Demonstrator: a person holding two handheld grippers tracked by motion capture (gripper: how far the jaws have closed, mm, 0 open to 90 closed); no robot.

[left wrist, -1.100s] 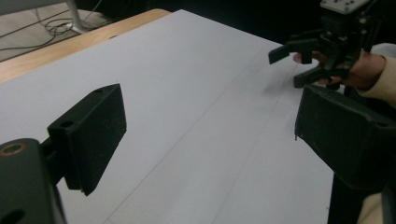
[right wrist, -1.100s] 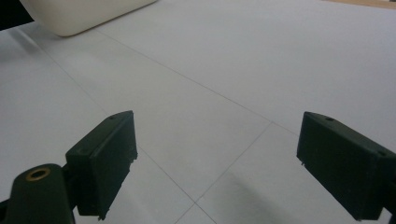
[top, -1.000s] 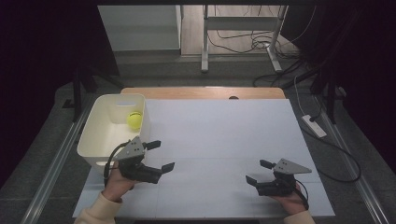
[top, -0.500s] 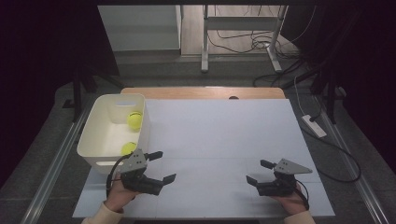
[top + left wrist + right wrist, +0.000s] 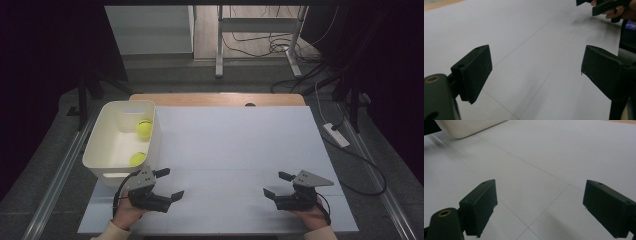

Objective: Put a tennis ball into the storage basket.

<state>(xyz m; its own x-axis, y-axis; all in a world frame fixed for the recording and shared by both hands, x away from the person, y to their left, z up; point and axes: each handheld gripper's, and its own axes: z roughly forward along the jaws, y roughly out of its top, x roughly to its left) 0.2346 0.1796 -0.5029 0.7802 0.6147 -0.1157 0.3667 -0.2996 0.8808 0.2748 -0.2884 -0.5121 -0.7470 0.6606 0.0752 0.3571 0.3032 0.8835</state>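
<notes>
**benchwatcher:** Fingers on both grippers are spread wide with nothing between them. On the left gripper [image 5: 167,183] you can see one finger [image 5: 472,72] off to each side and just bare white bench [image 5: 235,145] in the gap. Same on the right gripper [image 5: 279,184]: fingers [image 5: 480,206] apart, touching nothing, only the sheet's seam lines between them.

**tinkerer_42:** And the balls?

**benchwatcher:** Both sit in the white bin [image 5: 102,131] at the left edge of the bench. One yellow-green ball [image 5: 144,129] is at the far side, the other ball [image 5: 137,159] nearer, close to the bin's right wall. The left gripper is just in front of the bin's near end, the right one well apart on the near right.

**tinkerer_42:** Anything hard to read?

**benchwatcher:** The near ball is partly cut off by the bin wall. From the right gripper view you get just a corner of the bin [image 5: 469,127], the rest cropped. The person's forearms run off the bottom edge.
</notes>
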